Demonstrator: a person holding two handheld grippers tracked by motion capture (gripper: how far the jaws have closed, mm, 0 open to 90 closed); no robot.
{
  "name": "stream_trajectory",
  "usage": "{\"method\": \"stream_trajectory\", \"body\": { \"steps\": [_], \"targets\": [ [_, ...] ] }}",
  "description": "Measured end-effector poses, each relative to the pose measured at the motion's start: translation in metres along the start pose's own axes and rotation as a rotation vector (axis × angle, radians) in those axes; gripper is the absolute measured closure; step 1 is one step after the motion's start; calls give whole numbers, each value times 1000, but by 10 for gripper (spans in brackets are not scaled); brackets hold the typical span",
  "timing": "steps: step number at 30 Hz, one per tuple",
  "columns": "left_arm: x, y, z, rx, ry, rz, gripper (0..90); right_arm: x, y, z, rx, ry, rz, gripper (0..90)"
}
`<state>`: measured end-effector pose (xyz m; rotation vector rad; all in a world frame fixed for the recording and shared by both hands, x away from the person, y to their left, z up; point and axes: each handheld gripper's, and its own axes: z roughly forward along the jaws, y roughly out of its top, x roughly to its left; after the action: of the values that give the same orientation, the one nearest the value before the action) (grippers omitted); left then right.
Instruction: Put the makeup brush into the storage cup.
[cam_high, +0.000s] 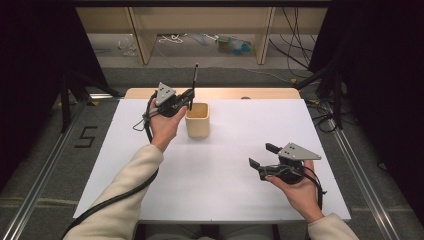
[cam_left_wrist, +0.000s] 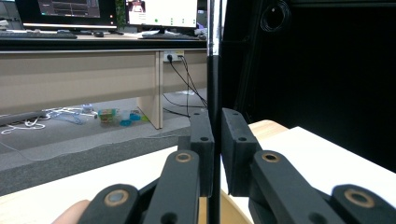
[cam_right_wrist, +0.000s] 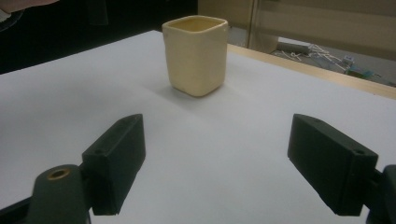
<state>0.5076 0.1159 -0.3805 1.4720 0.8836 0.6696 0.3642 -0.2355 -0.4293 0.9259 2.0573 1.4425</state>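
Observation:
A thin black rod (cam_high: 195, 77) stands upright between the jaws of my left gripper (cam_high: 190, 98), which is shut on it at the far side of the table. The rod's lower end hangs just over the rim of a cream square cup (cam_high: 198, 120) standing on the white sheet (cam_high: 225, 175). In the left gripper view the rod (cam_left_wrist: 213, 70) runs straight up between the pads of that gripper (cam_left_wrist: 217, 126). My right gripper (cam_high: 261, 155) rests open near the front right, nothing between its jaws. The right gripper view has the cup (cam_right_wrist: 196, 53) ahead of this open gripper (cam_right_wrist: 215, 140).
The wooden table edge (cam_high: 210, 93) shows beyond the white sheet. Desks, cables and small clutter (cam_high: 232, 45) lie on the floor behind. Black curtains flank both sides. Monitors (cam_left_wrist: 159, 11) stand on a far desk.

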Motion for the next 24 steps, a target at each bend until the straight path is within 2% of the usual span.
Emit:
{"method": "stream_trajectory", "body": {
  "steps": [24],
  "targets": [
    [-3,2,7,-3,-4,2,837,0,0,-1,11,9,2,202]
  ]
}}
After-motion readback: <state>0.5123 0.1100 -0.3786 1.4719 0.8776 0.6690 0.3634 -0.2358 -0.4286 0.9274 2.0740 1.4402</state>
